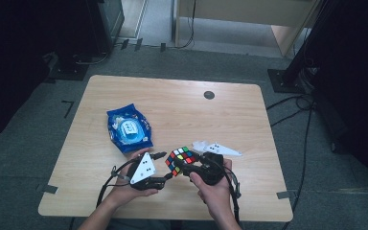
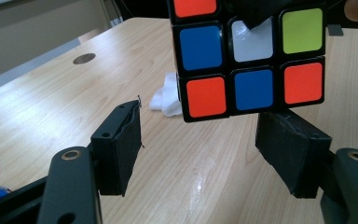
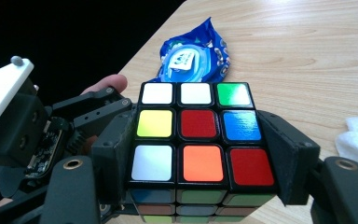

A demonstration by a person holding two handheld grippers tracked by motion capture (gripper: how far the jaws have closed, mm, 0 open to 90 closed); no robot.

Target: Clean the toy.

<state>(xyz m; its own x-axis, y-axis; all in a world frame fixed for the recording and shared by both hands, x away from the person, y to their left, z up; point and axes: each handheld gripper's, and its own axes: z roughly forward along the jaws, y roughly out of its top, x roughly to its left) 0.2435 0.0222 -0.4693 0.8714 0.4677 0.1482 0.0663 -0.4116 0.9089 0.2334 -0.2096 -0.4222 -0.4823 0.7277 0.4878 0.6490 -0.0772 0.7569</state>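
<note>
A scrambled Rubik's cube (image 1: 181, 159) (image 3: 198, 123) is held just above the wooden table (image 1: 182, 115) near its front edge. My right gripper (image 1: 186, 166) (image 3: 200, 140) is shut on it, with a black pad pressed flat against each side. The cube's top face shows white, green, yellow, red, blue and orange squares. My left gripper (image 1: 164, 167) (image 2: 205, 140) stands open right beside the cube's left side. In the left gripper view the cube (image 2: 251, 56) hangs just past the jaw tips, and neither pad (image 2: 126, 140) presses on it.
A blue snack packet (image 1: 128, 128) (image 3: 193, 56) lies left of centre on the table. A crumpled white tissue (image 1: 218, 148) (image 2: 167, 95) lies just behind the cube. A round cable hole (image 1: 209, 95) sits near the far edge. Cables and stands surround the table.
</note>
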